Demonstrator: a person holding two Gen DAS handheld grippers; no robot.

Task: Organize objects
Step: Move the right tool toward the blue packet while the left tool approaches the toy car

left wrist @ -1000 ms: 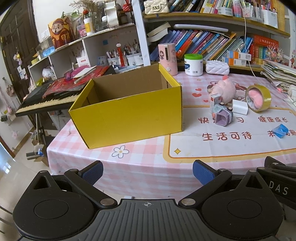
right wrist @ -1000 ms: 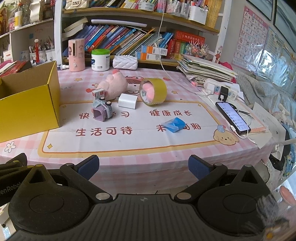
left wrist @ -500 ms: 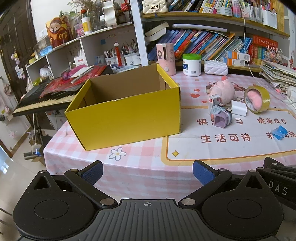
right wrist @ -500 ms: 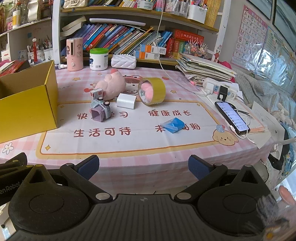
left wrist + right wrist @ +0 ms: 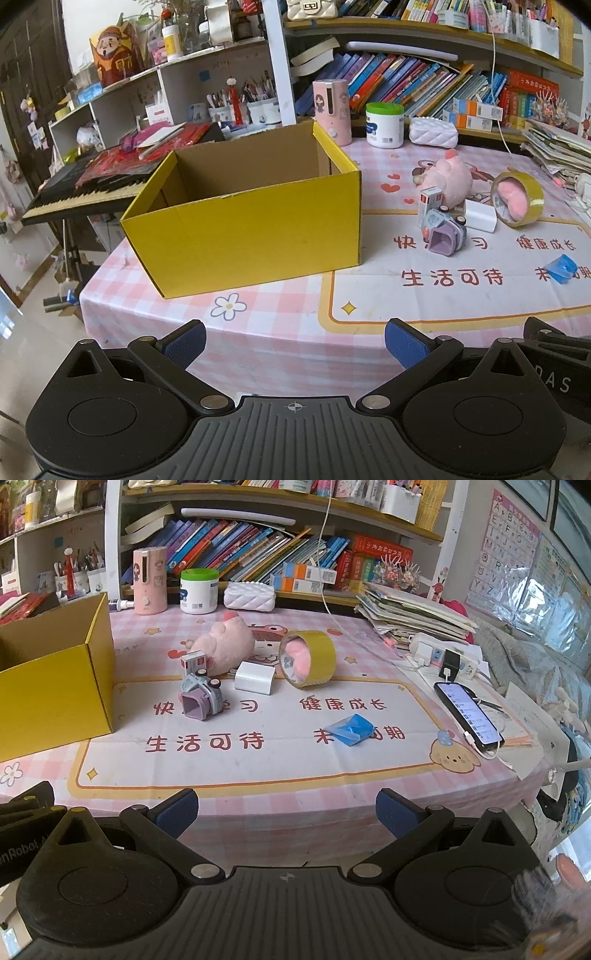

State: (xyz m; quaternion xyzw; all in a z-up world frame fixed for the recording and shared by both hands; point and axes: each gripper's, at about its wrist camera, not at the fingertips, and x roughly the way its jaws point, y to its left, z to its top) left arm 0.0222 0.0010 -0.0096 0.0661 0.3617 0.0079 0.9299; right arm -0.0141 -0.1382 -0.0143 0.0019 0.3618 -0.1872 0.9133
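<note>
1. Box first: the yellow cardboard box [image 5: 243,225] sits open at the left end of the worktop [image 5: 258,786], and what you can see of its inside looks bare. The floor near its front wall is hidden, so I can't swear to it, but my read is nothing has gone in yet.

2. Loose stuff is all out on the printed mat to the right of the box. The purple toy car [image 5: 201,698] is nearest to it, with a little white-and-red carton [image 5: 192,661] just behind. The pink plush pig [image 5: 226,648] lies behind those, the white charger block [image 5: 255,677] is just in front of it, and the yellow tape roll [image 5: 308,659] stands on edge just beside the charger, with something pink tucked in its core. The blue crumpled wrapper [image 5: 350,730] lies alone, closer to you.

3. Your left tongs [image 5: 293,341] are spread wide with nothing between the pads, hanging off the front edge of the worktop, facing the box.

4. Your right tongs [image 5: 286,812] are the same: spread, empty, near the front edge, looking across at the mat.

5. So progress is basically zero, I'd say. Six-ish items left to move, assuming the box is the target. The phone [image 5: 467,712] and the power strip [image 5: 445,657] on the right look plugged in, so I'd guess they stay.
</note>
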